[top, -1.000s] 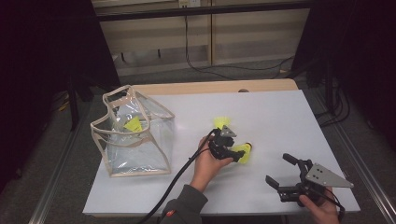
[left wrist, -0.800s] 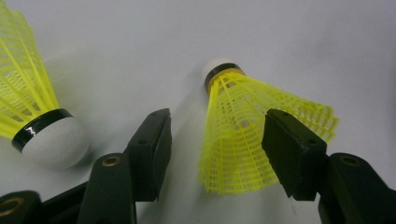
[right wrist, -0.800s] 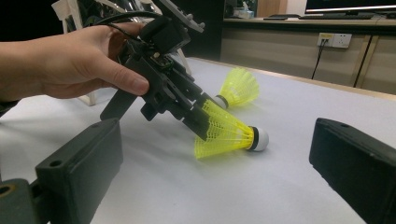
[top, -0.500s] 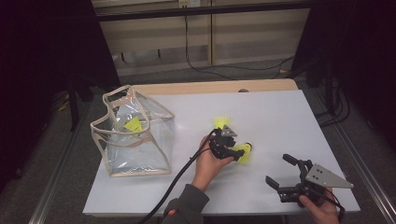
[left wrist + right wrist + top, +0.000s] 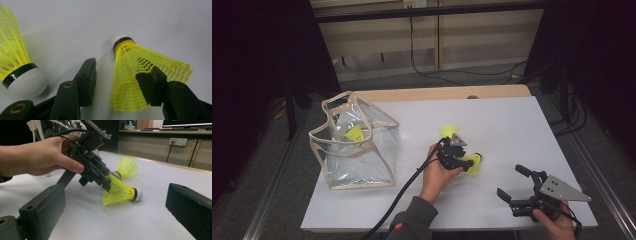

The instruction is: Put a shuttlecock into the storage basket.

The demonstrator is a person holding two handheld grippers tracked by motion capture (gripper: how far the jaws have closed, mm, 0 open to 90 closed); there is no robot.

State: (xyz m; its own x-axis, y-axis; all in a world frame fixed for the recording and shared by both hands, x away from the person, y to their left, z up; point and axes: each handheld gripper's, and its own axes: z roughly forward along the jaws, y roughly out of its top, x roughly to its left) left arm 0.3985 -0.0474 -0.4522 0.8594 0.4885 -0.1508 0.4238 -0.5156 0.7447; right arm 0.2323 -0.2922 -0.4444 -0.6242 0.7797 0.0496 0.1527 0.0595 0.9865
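A yellow shuttlecock [image 5: 140,72] lies on its side on the white table [image 5: 512,125], cork pointing away from my left gripper [image 5: 122,68]. That gripper's jaws straddle its mesh skirt and have just been closing. One jaw touches the skirt, and a gap remains at the other. In the high view the left gripper [image 5: 464,161] is at mid-table over this shuttlecock [image 5: 475,164]. A second shuttlecock [image 5: 448,131] lies just beyond it and also appears at the left of the left gripper view [image 5: 17,67]. My right gripper [image 5: 511,181] rests open near the front right, facing the shuttlecock [image 5: 120,191].
A clear plastic bag with beige trim [image 5: 357,150] stands open at the left of the table, with a yellow shuttlecock [image 5: 354,134] inside. The left gripper's cable [image 5: 402,195] trails to the front edge. A wooden strip [image 5: 447,93] runs along the table's far edge.
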